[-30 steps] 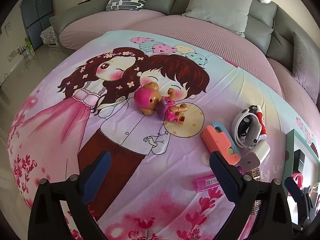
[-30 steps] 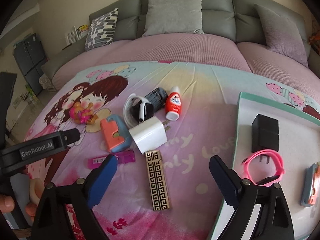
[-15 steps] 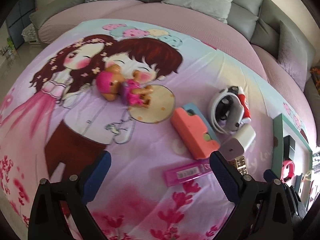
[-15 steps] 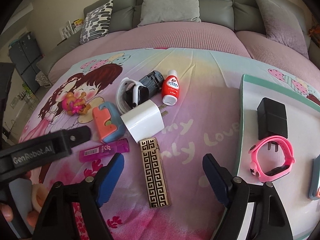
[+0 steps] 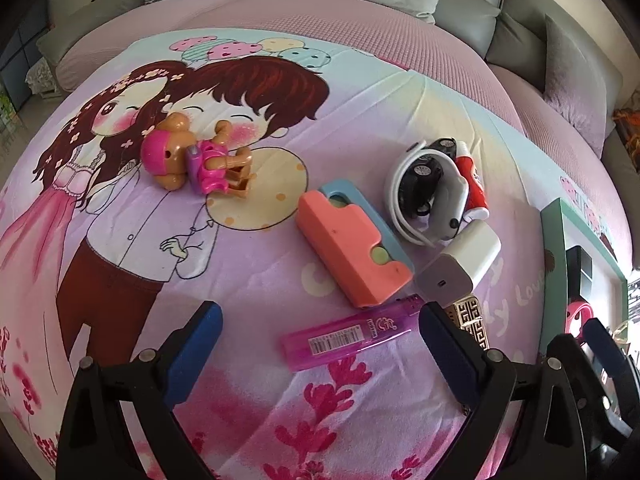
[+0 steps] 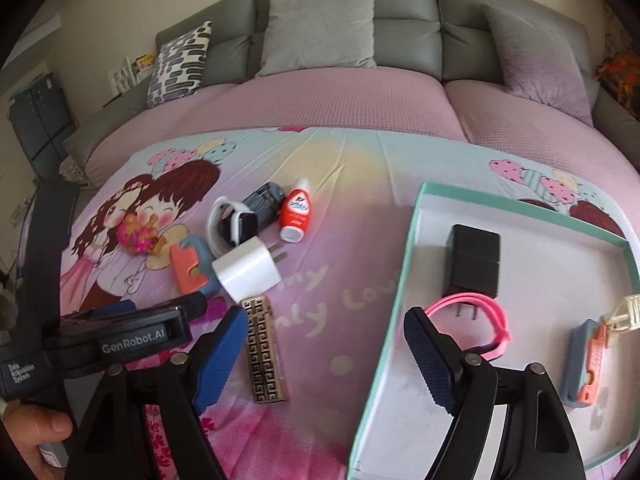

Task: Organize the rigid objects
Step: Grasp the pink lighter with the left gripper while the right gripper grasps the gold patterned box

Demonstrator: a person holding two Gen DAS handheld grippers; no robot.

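Note:
My left gripper (image 5: 320,344) is open, its fingers straddling a purple lighter (image 5: 352,334) on the cartoon bedsheet. Beyond it lie an orange-and-blue block (image 5: 354,250), a white charger (image 5: 460,266), a gold patterned lighter (image 5: 472,320), a white smartwatch (image 5: 424,200), a red bottle (image 5: 474,188) and a pink doll (image 5: 192,160). My right gripper (image 6: 324,354) is open and empty, over the left rim of a teal-edged tray (image 6: 396,300) that holds a black charger (image 6: 474,266), a pink band (image 6: 480,320) and an orange-blue block (image 6: 586,364).
The gold lighter (image 6: 262,350) lies just left of my right gripper, and the white charger (image 6: 248,270) beyond it. The left gripper's body (image 6: 120,340) crosses the right wrist view's lower left. Grey sofa cushions (image 6: 320,32) back the pink cover.
My left gripper has moved forward and right, so the purple lighter now sits between its fingers. My right gripper has swung right, over the tray's edge.

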